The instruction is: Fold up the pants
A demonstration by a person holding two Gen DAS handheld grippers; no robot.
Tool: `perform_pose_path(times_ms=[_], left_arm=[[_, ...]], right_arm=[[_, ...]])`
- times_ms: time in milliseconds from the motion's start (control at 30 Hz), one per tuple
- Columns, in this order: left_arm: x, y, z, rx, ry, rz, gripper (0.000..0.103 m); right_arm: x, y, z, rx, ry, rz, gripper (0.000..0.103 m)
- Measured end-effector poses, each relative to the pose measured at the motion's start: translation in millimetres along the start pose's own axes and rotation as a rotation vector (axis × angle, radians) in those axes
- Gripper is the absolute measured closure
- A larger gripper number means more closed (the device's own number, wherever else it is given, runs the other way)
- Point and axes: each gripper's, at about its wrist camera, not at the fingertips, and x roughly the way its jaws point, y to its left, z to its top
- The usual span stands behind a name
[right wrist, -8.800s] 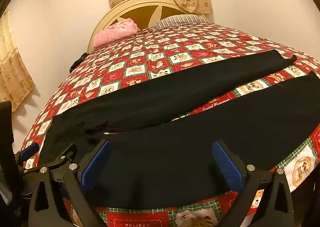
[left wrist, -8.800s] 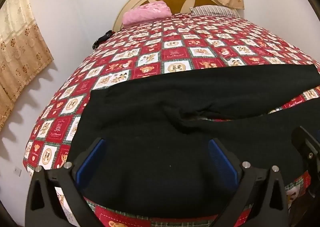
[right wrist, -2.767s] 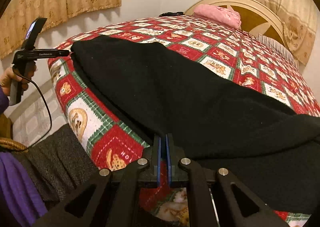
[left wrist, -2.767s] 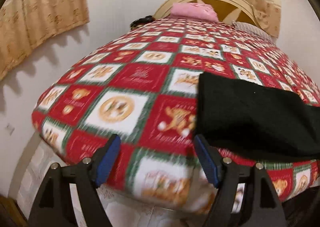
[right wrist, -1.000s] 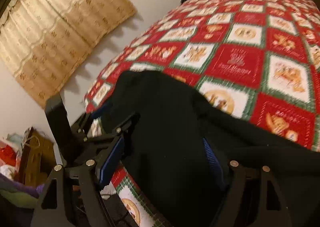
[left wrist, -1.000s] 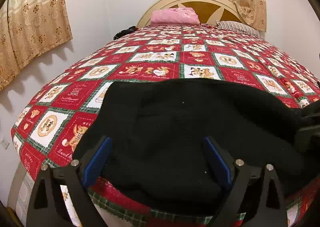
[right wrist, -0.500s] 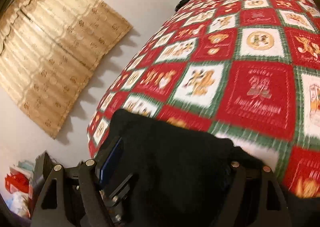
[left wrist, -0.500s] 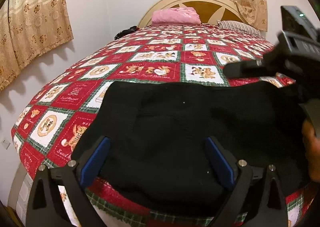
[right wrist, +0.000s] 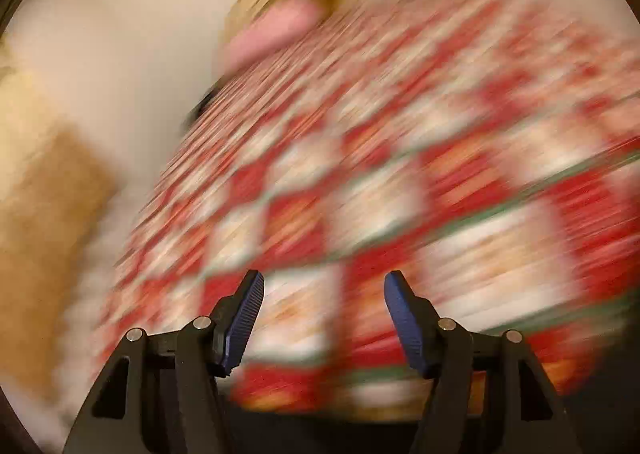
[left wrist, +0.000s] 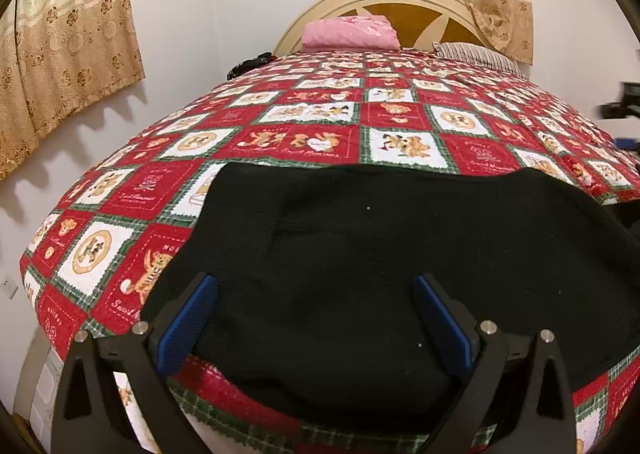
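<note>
The black pants (left wrist: 380, 254) lie folded in a broad dark slab on the near corner of the bed, seen in the left wrist view. My left gripper (left wrist: 314, 318) hovers over their near part, open wide, its blue pads (left wrist: 188, 322) clear of the cloth. In the right wrist view everything is smeared by motion. My right gripper (right wrist: 324, 318) is over the red, white and green bedspread (right wrist: 400, 194), its jaws closing with nothing between them. No pants show in that view. A dark bit of the right gripper (left wrist: 620, 106) shows at the left view's right edge.
The patchwork bedspread (left wrist: 320, 122) covers the bed. A pink folded cloth (left wrist: 348, 32) and a striped pillow (left wrist: 476, 54) lie by the headboard (left wrist: 404, 10). A black object (left wrist: 248, 64) sits at the bed's far left edge. Curtains (left wrist: 68, 42) hang on the left wall.
The right gripper has left the pants and swung away to the right, its jaws narrowing, and its view has blurred. The left gripper has stayed put, open over the pants.
</note>
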Motion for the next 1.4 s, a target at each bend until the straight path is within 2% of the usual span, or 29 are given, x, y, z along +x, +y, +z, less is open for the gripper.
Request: perform_pose_path(times_ms=[67, 100, 233, 333, 400, 467, 533, 567, 600, 667, 733, 833, 967, 1067, 1267, 1400], left_arm=[[0.1, 0.3, 0.2, 0.0, 0.001, 0.001, 0.001], [0.1, 0.3, 0.3, -0.001, 0.001, 0.003, 0.001], [0.5, -0.2, 0.5, -0.004, 0.002, 0.011, 0.001], [1.0, -0.6, 0.4, -0.002, 0.002, 0.016, 0.001], [1.2, -0.9, 0.3, -0.002, 0.003, 0.018, 0.0], [1.2, -1.1, 0.2, -0.001, 0.005, 0.019, 0.0], [1.2, -1.2, 0.4, -0.001, 0.004, 0.02, 0.0], [1.3, -1.2, 0.5, -0.001, 0.004, 0.021, 0.0], [1.3, -1.0, 0.4, -0.001, 0.004, 0.02, 0.0], [1.3, -0.9, 0.4, -0.001, 0.005, 0.019, 0.0], [1.4, -1.0, 0.4, -0.001, 0.005, 0.019, 0.0], [1.8, -0.6, 0.9, -0.002, 0.011, 0.02, 0.0], [2.3, 0.0, 1.4, -0.003, 0.017, 0.019, 0.0], [2.4, 0.0, 1.7, -0.003, 0.019, 0.019, 0.0], [2.9, -0.8, 2.6, 0.002, 0.028, 0.018, 0.0], [1.9, -1.2, 6.4, 0.004, 0.051, 0.016, 0.0]], right_arm=[[-23.6, -30.0, 16.0, 0.009, -0.083, -0.228, 0.038], [-27.3, -46.9, 24.2, 0.016, -0.083, -0.347, 0.038], [-11.5, -100.3, 43.1, 0.021, -0.007, -0.597, 0.038], [10.9, -130.9, 46.2, -0.008, 0.076, -0.726, 0.038], [25.3, -146.5, 46.1, -0.006, 0.142, -0.714, 0.038], [24.6, -158.5, 45.5, 0.008, 0.139, -0.686, 0.04], [19.3, -160.8, 46.4, -0.007, 0.148, -0.672, 0.06], [14.4, -162.9, 47.4, -0.009, 0.151, -0.66, 0.081], [9.9, -163.8, 48.6, -0.006, 0.152, -0.644, 0.092], [-5.9, -167.2, 53.2, 0.023, 0.137, -0.549, 0.097], [-32.6, -176.2, 55.8, 0.067, 0.088, -0.467, 0.098], [-99.3, -186.9, 46.2, 0.112, -0.058, -0.292, 0.098], [-174.7, -206.1, 12.0, 0.17, -0.217, -0.222, 0.098], [-210.6, -231.9, -25.4, 0.247, -0.293, -0.181, 0.099], [-220.9, -283.9, -98.2, 0.398, -0.33, -0.171, 0.1], [-211.2, -296.9, -119.6, 0.434, -0.347, -0.132, 0.1]])
